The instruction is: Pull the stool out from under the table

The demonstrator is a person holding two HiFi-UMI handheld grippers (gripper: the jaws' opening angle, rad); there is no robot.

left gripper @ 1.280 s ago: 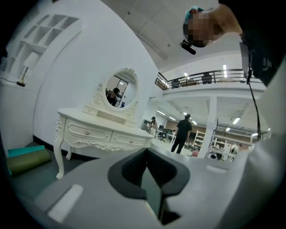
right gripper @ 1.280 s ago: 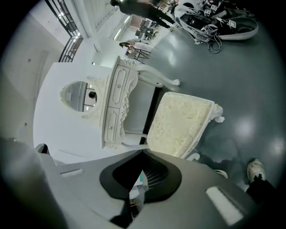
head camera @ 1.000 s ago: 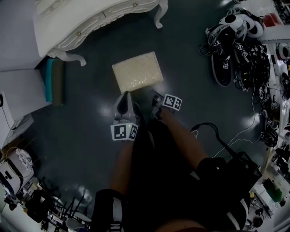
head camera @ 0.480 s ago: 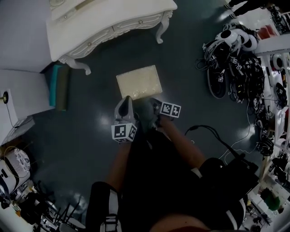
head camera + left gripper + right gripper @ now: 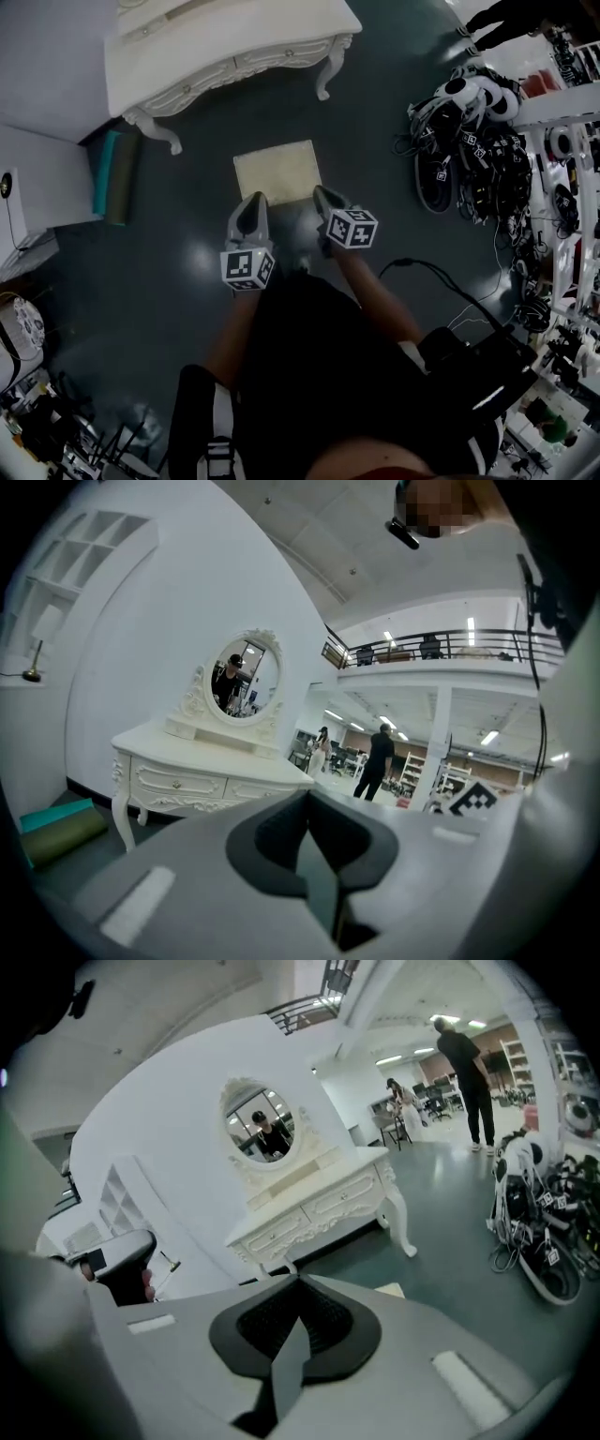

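From the head view I have the stool (image 5: pixel 277 172) standing out on the dark floor (image 5: pixel 187 272), its cream square top fully in the open and apart from the white dressing table (image 5: pixel 225 42), which sits at about 11 o'clock from it. Both tools are at 6 o'clock of the stool: the left gripper (image 5: pixel 254 199) near its lower left corner, the right gripper (image 5: pixel 322 193) near its lower right corner, tips overlapping the stool's near edge as seen from above. In the left gripper view the left gripper (image 5: pixel 307 801) has its jaws pressed together with nothing between them, and it looks across at the table (image 5: pixel 206 772) and its oval mirror (image 5: pixel 242 681) at 10 o'clock. In the right gripper view the right gripper (image 5: pixel 298 1283) is likewise closed tight and empty; the table (image 5: pixel 319 1196) stands at 12 o'clock, and a pale corner of the stool (image 5: pixel 390 1290) peeks out just past the jaws at 2 o'clock. A heap of headsets and cables (image 5: pixel 478 122) lies at 2 o'clock of the stool, well apart from it, and a teal and olive roll (image 5: pixel 114 173) rests on the floor at 9 o'clock.
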